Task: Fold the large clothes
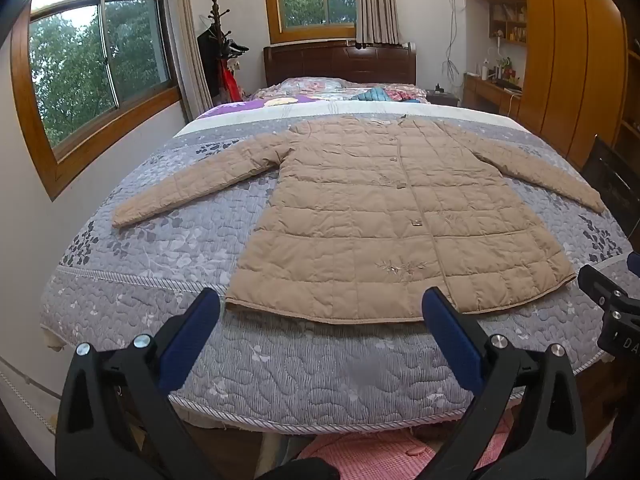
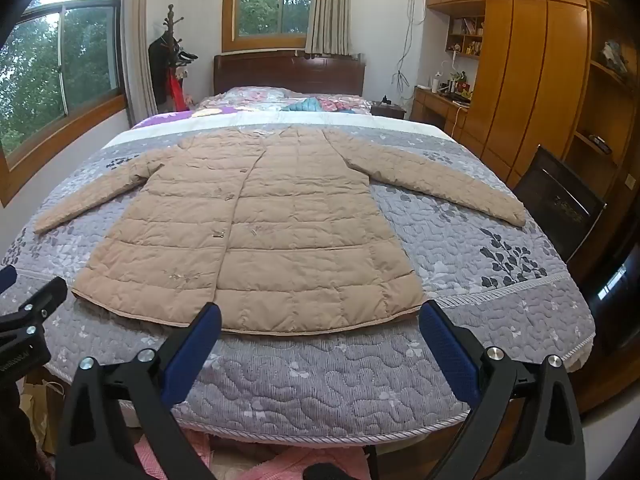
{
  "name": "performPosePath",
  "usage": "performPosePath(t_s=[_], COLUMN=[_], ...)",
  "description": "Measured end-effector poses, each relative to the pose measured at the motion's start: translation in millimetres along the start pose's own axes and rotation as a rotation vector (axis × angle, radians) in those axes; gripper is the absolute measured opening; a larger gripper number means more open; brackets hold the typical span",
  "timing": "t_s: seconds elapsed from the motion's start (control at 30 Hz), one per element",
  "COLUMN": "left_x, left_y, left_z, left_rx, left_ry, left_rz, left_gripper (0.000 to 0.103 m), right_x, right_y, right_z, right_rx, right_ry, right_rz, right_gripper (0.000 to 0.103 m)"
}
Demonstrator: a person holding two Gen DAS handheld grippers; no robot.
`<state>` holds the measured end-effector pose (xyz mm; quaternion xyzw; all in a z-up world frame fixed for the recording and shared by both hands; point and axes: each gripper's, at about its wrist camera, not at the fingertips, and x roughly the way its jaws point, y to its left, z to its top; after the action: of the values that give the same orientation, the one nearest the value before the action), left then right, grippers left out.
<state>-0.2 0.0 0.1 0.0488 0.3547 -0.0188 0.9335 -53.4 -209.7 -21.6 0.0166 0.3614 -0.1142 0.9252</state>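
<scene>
Lying flat and face up on the bed point(image 1: 132, 264), a tan quilted coat point(image 1: 384, 216) is seen spread out full length, collar toward the dark wooden headboard point(image 1: 340, 62) and hem toward the foot end, with both sleeves angled out to the sides over the grey floral quilt. The front is closed along its line of small buttons. The left claw point(image 1: 320, 312) is held above the foot of the bed just short of the hem, blue-padded jaws wide apart and nothing gripped. The right claw point(image 2: 320, 316) is held the same way over the hem's right half, jaws spread, nothing between them, not touching the fabric as far as can be told. Some pink checked fabric point(image 1: 384, 456) is spotted below the bed edge, and a coat rack point(image 2: 170, 52) stands by the window.
</scene>
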Motion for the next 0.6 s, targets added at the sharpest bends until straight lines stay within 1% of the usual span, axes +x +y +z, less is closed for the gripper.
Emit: performPosePath(t_s=[0.6], left_x=[0.0], left_y=[-0.4], left_z=[-0.1], left_rx=[0.003], left_ry=[0.003], left_rz=[0.004], left_gripper=[0.1], right_x=[0.0], right_y=[-0.6], right_z=[-0.5], right_rx=[0.003], right_ry=[0.001], right_rz=[0.002], right_gripper=[0.099])
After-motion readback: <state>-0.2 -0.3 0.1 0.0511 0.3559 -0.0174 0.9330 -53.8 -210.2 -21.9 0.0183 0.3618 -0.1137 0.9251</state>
